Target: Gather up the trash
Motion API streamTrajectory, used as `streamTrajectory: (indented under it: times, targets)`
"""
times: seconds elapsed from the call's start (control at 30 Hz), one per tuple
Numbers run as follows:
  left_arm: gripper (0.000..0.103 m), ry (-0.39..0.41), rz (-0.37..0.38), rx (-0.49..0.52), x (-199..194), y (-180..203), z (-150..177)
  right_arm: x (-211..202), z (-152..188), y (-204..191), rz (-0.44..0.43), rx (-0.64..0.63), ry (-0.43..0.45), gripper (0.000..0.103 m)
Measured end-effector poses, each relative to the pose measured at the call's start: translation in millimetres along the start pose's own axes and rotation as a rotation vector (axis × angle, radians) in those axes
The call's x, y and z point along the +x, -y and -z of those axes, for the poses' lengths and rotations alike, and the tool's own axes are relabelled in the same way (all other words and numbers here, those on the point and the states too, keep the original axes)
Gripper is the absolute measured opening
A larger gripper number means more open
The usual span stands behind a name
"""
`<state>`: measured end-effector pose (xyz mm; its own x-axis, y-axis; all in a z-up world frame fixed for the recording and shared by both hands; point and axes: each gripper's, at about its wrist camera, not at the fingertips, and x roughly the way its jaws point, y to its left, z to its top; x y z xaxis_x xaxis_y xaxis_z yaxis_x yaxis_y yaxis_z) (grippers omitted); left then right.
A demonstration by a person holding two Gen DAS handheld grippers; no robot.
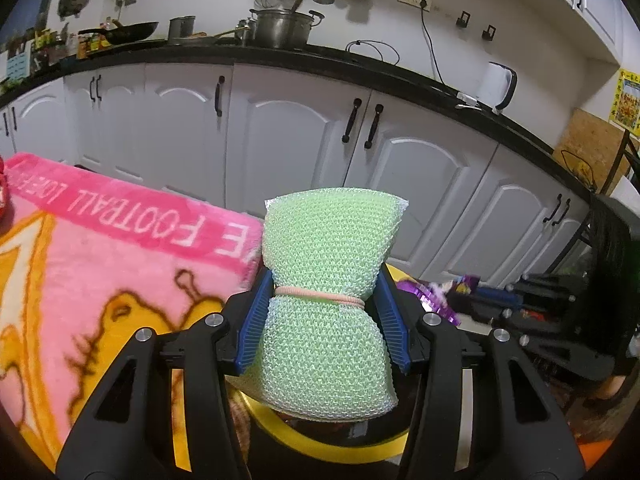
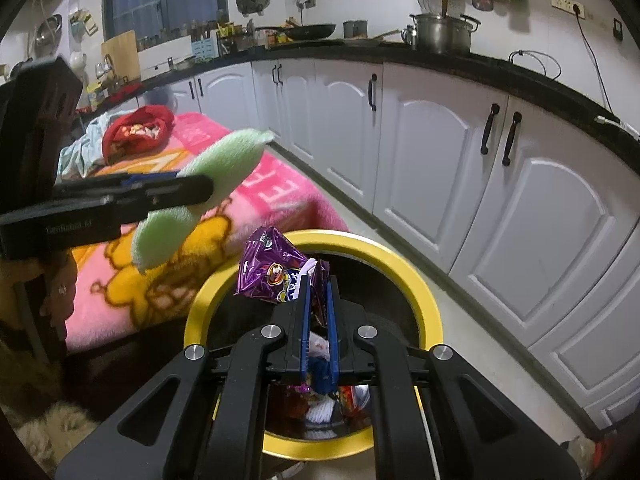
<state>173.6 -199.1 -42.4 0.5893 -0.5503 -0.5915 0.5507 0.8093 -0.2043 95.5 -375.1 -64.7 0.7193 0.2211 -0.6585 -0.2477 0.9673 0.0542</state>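
Sponge (image 1: 328,300) clamped in left tool (image 1: 324,280), wrapper (image 2: 276,268) pinched in right tool (image 2: 318,280), over bin (image 2: 420,280)

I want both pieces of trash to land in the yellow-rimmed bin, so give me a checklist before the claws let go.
1. Left claw clamped on the green sponge: ok.
2. Right claw shut on the purple snack wrapper: ok.
3. Wrapper over the bin opening: ok.
4. Sponge over the opening: cannot tell; in the right view it hangs nearer the pink blanket.
5. Room left in the bin, already holding trash: ok.
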Motion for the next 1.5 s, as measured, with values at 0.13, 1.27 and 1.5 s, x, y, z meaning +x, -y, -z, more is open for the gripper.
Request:
streamTrajectory:
  times: [0.13,1.27,1.5]
  targets:
    - [0.044,-0.015,0.007,0.003,9,5,0,9,12,-3,-0.002,-0.006,-0.030,0.007]
    - [0.092,-0.111,-0.071,-0.057,26,-17,15,25,35,14,0.026,0.106,-0.077,0.052]
    - [0.092,-0.093,-0.115,-0.079,4,-29,16,12,21,3,0.055,0.090,-0.031,0.075]
